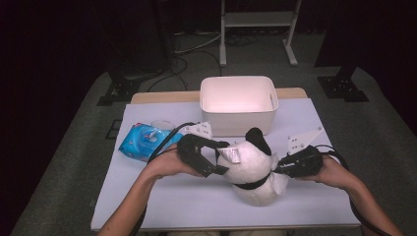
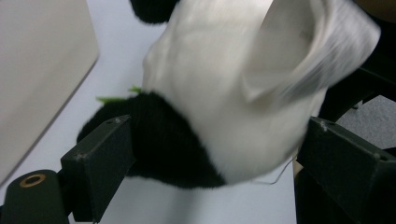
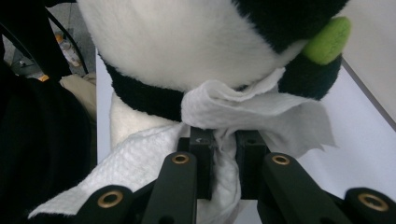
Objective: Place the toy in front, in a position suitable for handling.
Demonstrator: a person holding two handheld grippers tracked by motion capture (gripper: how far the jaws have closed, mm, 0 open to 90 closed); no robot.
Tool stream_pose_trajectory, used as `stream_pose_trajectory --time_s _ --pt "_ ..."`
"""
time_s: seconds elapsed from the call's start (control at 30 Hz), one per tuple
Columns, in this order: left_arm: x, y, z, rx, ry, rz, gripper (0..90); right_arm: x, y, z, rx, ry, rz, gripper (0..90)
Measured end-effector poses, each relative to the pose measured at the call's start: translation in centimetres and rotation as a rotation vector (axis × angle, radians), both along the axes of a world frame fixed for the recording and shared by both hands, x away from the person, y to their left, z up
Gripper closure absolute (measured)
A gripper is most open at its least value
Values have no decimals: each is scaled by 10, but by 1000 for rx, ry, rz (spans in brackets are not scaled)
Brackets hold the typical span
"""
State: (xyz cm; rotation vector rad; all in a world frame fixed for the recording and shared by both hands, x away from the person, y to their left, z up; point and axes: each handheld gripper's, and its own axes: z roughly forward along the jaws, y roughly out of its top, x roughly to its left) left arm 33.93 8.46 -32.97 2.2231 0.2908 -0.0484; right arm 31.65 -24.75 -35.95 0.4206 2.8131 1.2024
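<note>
The panda plush [image 1: 253, 172] sits at the near centre of the table [image 1: 147, 196], with a white wipe [image 3: 243, 112] bunched against its body. The right gripper [image 1: 287, 166], at the plush's 3 o'clock, has its jaws pressed together on a fold of that wipe. The left gripper [image 1: 216, 157], at 9 o'clock, has its jaws spread on either side of the plush's black and white fur, the pads clear of it.

The step looks like wiping the toy: the left jaws would best close to steady it while the right drags the wipe in short strokes, keeping the pinch firm.

Beyond, a white bin [image 1: 238, 103] stands at 12 o'clock and a blue wipes pack [image 1: 142, 141] at 10 o'clock. The panda's face is hard to make out, and the left gripper view is blurred.
</note>
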Motion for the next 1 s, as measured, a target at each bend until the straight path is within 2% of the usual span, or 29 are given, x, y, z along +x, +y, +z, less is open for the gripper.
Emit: stream_pose_trajectory --time_s 0.17,0.33,0.53,0.6,0.67,0.73,0.8,0.87,1.0 --pt "1 0 -10 4 22 2 104 -2 -5 -2 -5 9 -9 801" --pt "1 -9 -25 15 50 -10 104 -4 -10 -3 -2 15 -20 800" --pt "3 -25 -38 -21 66 -28 111 -5 -12 -5 14 10 -17 800" --pt "4 -26 -37 -45 79 -23 125 -5 -13 -5 17 0 -23 800" --pt "4 -26 -33 -51 74 -24 131 -5 -14 -4 33 -6 -24 801" --pt "5 -26 -28 -58 63 -23 134 -5 -13 -3 47 -17 -29 801" --pt "5 -23 -19 -85 46 -17 134 -5 -10 -3 51 -21 -29 801" --pt "5 -20 -11 -97 33 -15 134 -3 -3 -6 60 -13 -16 802" --pt "4 -10 -3 -78 1 -4 137 2 14 -13 66 -4 5 801"
